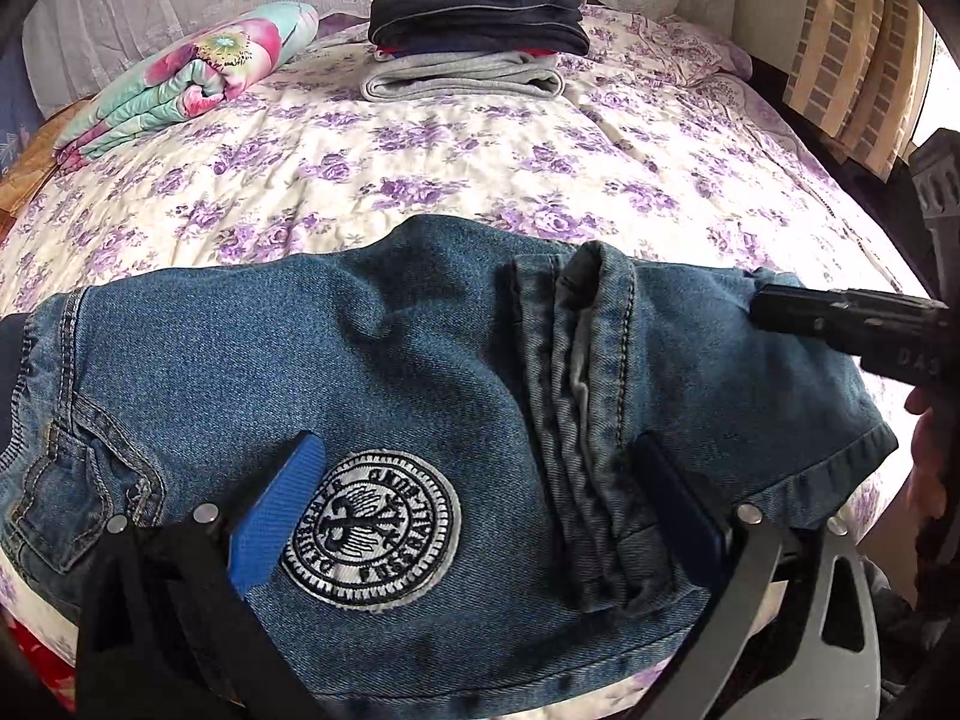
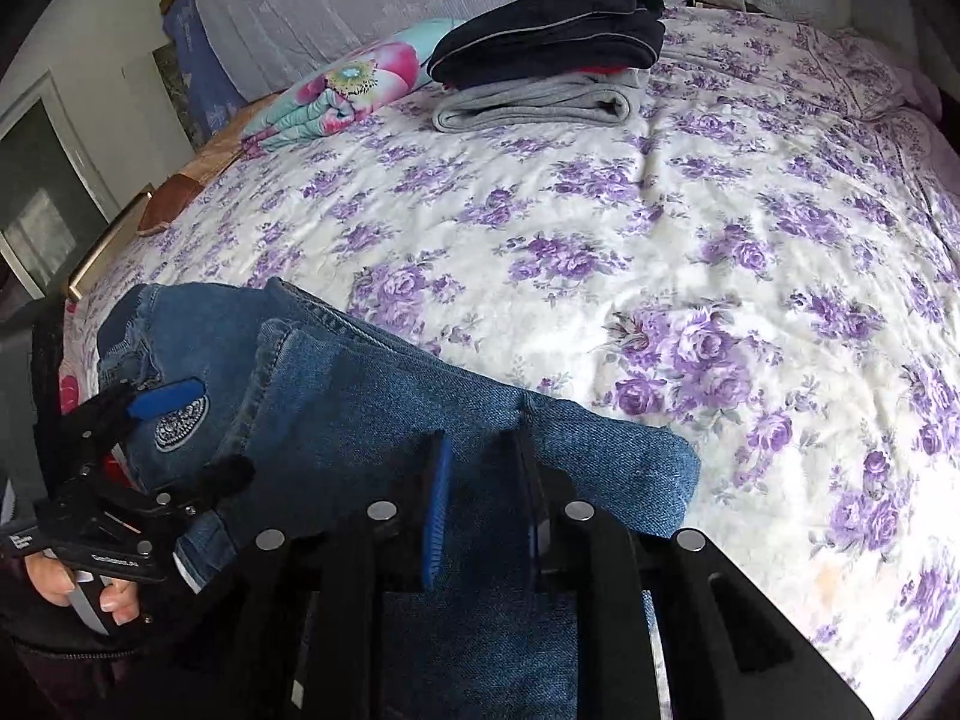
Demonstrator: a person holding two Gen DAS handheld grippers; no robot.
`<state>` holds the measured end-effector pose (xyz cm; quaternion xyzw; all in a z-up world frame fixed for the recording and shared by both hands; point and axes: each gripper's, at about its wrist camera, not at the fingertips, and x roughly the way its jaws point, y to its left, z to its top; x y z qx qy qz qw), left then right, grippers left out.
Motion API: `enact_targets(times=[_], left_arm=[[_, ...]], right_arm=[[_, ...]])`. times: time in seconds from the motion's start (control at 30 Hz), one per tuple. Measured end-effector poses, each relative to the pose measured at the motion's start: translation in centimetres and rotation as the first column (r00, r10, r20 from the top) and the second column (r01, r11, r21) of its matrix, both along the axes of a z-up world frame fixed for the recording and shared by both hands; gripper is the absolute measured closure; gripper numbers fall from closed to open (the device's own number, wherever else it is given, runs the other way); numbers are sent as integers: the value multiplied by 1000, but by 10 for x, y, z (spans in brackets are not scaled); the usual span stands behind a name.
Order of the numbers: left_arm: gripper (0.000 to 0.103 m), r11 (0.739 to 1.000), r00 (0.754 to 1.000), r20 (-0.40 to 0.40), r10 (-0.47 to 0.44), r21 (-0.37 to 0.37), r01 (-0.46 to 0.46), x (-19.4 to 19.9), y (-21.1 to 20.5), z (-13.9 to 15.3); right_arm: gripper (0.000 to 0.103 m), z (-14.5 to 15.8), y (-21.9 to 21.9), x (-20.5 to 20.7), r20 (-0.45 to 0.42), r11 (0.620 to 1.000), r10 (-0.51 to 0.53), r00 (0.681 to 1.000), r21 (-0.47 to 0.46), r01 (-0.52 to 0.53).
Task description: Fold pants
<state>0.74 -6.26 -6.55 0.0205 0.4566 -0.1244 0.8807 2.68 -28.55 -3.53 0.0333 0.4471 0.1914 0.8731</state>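
Pants of blue denim (image 1: 360, 330) are lying folded across the near edge of the bed with the white, purple-flowered bedspread (image 1: 480, 150), and their waistband and stitched pocket are sitting at the left end. Far back on the left, a rolled quilt printed with pink and turquoise flowers (image 1: 186, 78) is resting against the headboard side. Just right of it, a stack of folded clothes (image 1: 474, 24) is sitting with a grey garment at the bottom and a dark navy one on top.

Nearer, the left claw (image 1: 477, 450) is hovering low over the pants with its jaws standing wide open and gripping nothing. Its blue left pad is lying beside a round black-and-white embroidered patch (image 1: 372, 528), and its right pad is standing just past the bunched trouser hems (image 1: 588, 360) that are running down the middle of the fold. In the right wrist view, a hand (image 2: 90, 588) is holding this tool's handle.

Further right, the right claw (image 2: 480, 444) is reaching in over the right part of the pants. Its jaws are standing narrow, and they are pinching a small ridge of denim that is puckering at the far edge of the fold. Beyond it, the bedspread is lying bare and slightly wrinkled.
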Motion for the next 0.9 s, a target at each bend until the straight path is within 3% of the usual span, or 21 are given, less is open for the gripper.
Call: enact_targets(times=[0.1, 0.17, 0.3, 0.33, 0.4, 0.47, 0.57, 0.63, 0.7, 0.73, 0.8, 0.9], left_arm=[[4, 1000, 1000, -4, -1, -6, 1, 0, 0, 1], [4, 1000, 1000, 7, 4, -9, -4, -4, 3, 7], [4, 996, 993, 114, -34, 84, 24, -24, -4, 22], [4, 995, 995, 86, -49, 94, 40, -22, -6, 17], [4, 998, 999, 11, -39, 43, 38, -10, -3, 2], [4, 999, 1000, 9, -26, 19, 26, -8, 0, 4], [4, 1000, 1000, 22, -19, -4, 19, -13, 4, 9], [4, 1000, 1000, 2, -16, -20, 16, -10, 7, 4], [4, 999, 1000, 13, -18, -31, 18, -7, 8, 1], [4, 998, 1000, 13, -11, -56, 11, -8, 12, 2], [4, 995, 999, 40, 23, -101, -19, -20, 27, 17], [4, 992, 984, 145, 106, -80, -95, -48, 62, 49]], right_arm=[[82, 27, -12, -23, 56, 1000, -11, 998, 4, 10], [82, 30, -20, -41, 39, 1000, -3, 999, 9, 3], [82, -7, -18, -64, -60, 994, 15, 998, -104, -21], [81, -21, -16, -64, -66, 993, 15, 998, -113, -23], [82, -22, -18, -67, -34, 995, 12, 999, -95, -15], [82, -7, -20, -65, -40, 998, -9, 999, -64, 6], [81, 23, -22, -64, 78, 999, -9, 997, -50, 13], [71, 25, -22, -48, 103, 998, -32, 994, -56, 38], [70, -10, -19, -17, -22, 995, -42, 999, -96, 39], [70, -21, -18, -10, -44, 996, -40, 998, -84, 36], [66, -6, -4, -11, -28, 987, -40, 999, -155, 35], [66, 44, 32, -18, 67, 991, 123, 990, -54, -119]])
